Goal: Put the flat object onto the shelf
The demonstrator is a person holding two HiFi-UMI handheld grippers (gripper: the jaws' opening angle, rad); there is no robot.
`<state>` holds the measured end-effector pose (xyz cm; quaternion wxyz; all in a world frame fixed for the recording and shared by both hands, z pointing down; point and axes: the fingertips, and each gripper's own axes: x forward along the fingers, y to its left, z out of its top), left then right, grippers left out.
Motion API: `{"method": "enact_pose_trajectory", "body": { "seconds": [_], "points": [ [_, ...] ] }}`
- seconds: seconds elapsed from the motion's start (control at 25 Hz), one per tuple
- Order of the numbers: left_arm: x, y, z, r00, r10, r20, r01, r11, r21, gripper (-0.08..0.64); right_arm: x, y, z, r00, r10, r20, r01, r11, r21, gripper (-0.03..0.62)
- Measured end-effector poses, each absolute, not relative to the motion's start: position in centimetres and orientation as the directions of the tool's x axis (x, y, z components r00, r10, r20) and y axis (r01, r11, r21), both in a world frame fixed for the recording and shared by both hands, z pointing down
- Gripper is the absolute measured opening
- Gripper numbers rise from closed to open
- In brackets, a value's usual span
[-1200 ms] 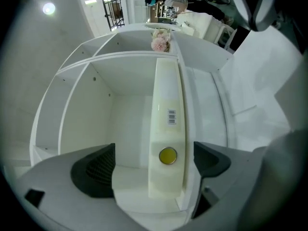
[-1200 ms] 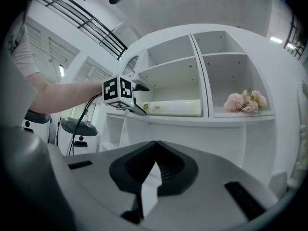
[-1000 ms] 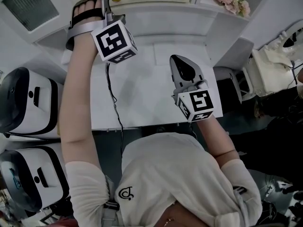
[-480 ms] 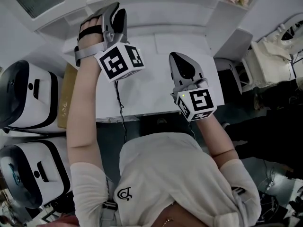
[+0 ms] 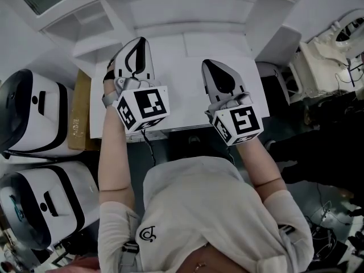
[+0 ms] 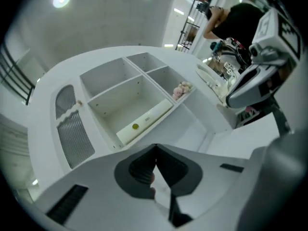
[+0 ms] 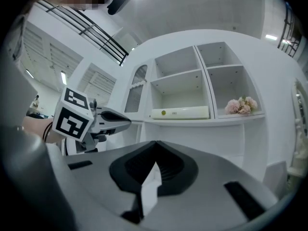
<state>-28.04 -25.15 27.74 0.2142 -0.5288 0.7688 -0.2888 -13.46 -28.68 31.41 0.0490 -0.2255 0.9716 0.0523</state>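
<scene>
1. Head view: your left gripper (image 5: pixel 138 44) and right gripper (image 5: pixel 212 67) hung side by side over the white table (image 5: pixel 182 90). They were apart from each other, with bare tabletop between them and on toward the shelf (image 5: pixel 187 4) at the far edge. The table's near edge ran just under both marker cubes. A cardboard box (image 5: pixel 79 112) stood against the table's left edge.
2. Left gripper view: your left gripper (image 6: pixel 155 150) was clenched tip to tip, with nothing between the jaws. Beyond it the shelf (image 6: pixel 144 73) showed its open compartments. The flat object (image 6: pixel 147 119) lay in the lower middle one, along its front lip. Pink flowers (image 6: pixel 182 89) sat in the compartment to its right.
3. Right gripper view: your right gripper (image 7: pixel 155 146) was likewise pressed closed on nothing. The flat object (image 7: pixel 180 112) lay lengthwise on the shelf (image 7: pixel 204 76), in the lower middle compartment near the front edge. The flowers (image 7: pixel 242 105) were one compartment right. Your left gripper (image 7: pixel 103 119) hung at the left, short of the shelf.
</scene>
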Motion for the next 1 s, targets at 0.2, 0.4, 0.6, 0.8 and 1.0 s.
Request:
{"method": "enact_pose_trajectory", "body": {
  "seconds": [0.2,0.4,0.6,0.8,1.0],
  "points": [
    [-26.2,-21.7,30.9,-0.292,-0.956,-0.021,-0.836,0.266,-0.48,0.012,-13.4,-27.5,31.7,-0.899,-0.419,-0.127,-0.431,0.898,0.09,0.006],
    [-24.6,-19.8,33.3,-0.225,-0.974,0.004,-0.922,0.212,-0.325,0.012,-13.4,-26.6,32.2,-0.907,-0.399,-0.131,-0.412,0.907,0.09,0.006],
    [-24.1,-18.6,35.3,-0.15,-0.989,0.012,-0.975,0.146,-0.166,0.012,-13.1,-26.0,33.3,-0.91,-0.397,-0.124,-0.41,0.905,0.112,0.006],
    [-23.8,-17.0,36.3,-0.102,-0.995,-0.019,-0.982,0.104,-0.16,0.012,-12.5,-25.8,35.1,-0.917,-0.388,-0.089,-0.396,0.913,0.099,0.006],
    [-24.2,-16.2,36.7,-0.081,-0.996,-0.038,-0.991,0.085,-0.105,0.012,-11.5,-26.2,36.5,-0.926,-0.372,-0.056,-0.376,0.922,0.092,0.006]
  ]
}}
